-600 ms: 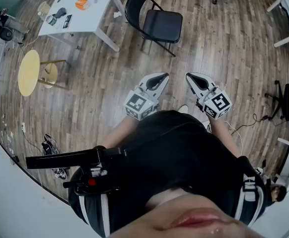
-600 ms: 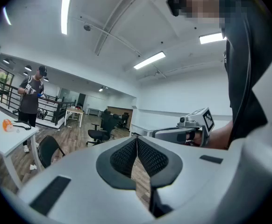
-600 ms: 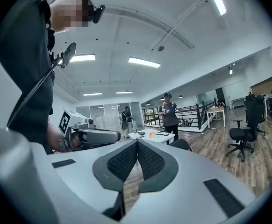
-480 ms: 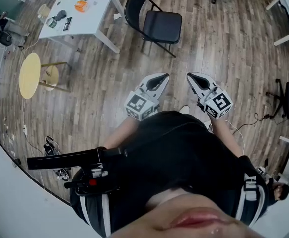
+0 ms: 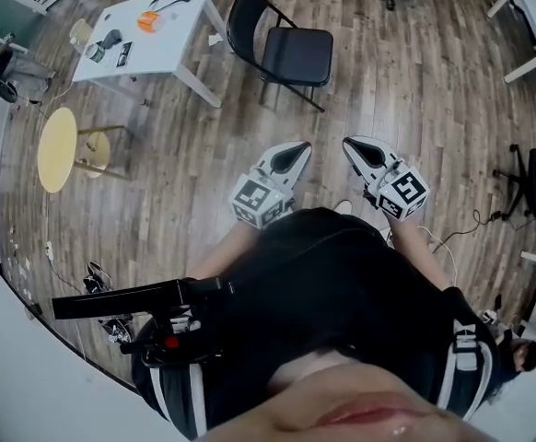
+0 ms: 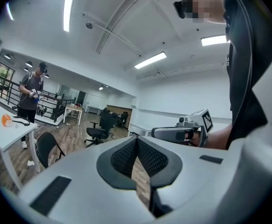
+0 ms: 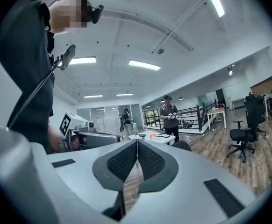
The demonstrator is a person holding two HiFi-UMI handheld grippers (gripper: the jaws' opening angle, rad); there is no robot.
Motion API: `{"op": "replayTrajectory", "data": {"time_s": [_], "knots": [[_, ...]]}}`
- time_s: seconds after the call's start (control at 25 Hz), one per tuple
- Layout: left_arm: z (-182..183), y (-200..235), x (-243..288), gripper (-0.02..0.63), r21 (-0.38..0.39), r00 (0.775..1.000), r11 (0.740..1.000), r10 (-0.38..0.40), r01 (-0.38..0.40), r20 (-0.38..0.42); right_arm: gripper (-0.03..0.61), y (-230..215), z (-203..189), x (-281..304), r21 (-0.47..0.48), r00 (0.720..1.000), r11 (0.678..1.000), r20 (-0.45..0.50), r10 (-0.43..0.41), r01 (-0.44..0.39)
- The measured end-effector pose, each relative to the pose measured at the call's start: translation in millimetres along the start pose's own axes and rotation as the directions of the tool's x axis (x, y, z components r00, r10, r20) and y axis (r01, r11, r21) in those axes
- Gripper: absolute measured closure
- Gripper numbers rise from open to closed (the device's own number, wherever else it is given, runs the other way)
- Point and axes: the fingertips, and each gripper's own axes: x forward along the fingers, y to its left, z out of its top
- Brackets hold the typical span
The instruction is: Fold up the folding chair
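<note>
Standing open on the wood floor (image 5: 434,81), the black folding chair (image 5: 296,52) sits just beside the white worktop (image 5: 171,35), well apart from the person (image 5: 342,284). The left hand-held gripper (image 5: 295,149) and the right hand-held gripper (image 5: 352,144) are held level side by side in front of the person's chest, each with its jaws pressed together on nothing. An orange object (image 5: 148,21) lies on the worktop.

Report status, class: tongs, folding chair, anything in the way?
Left tongs shut, empty; right tongs shut, empty. Folding chair unfolded, untouched, beside the white table ahead. Nothing seen on the wood floor between.
</note>
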Motion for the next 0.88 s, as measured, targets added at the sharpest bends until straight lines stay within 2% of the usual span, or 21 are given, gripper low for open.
{"op": "replayTrajectory", "data": {"time_s": [0.16,0.44,0.6,0.88], "knots": [[0.4,-5.5,1.3,0.609,0.027,1.0,1.0,-0.005,0.004,0.002,0.568,0.8,1.4,-3.4,-0.013,1.0,1.0,-0.001,0.013,-0.013],[-4.7,-11.7,8.1,0.609,0.04,1.0,0.999,0.014,-0.013,-0.017,0.568,-14.7,-5.0,-17.1,-0.023,0.999,0.999,0.0,-0.035,0.035],[-7.4,-21.1,12.5,0.609,0.057,1.0,0.998,0.013,-0.012,-0.02,0.568,-12.7,-3.2,-25.5,-0.046,1.0,0.999,0.021,-0.012,0.013],[-2.8,-24.3,29.9,0.609,0.033,0.999,0.999,0.035,-0.035,-0.015,0.568,-23.3,0.4,-33.5,-0.05,0.999,0.999,0.045,0.016,-0.014]]}}
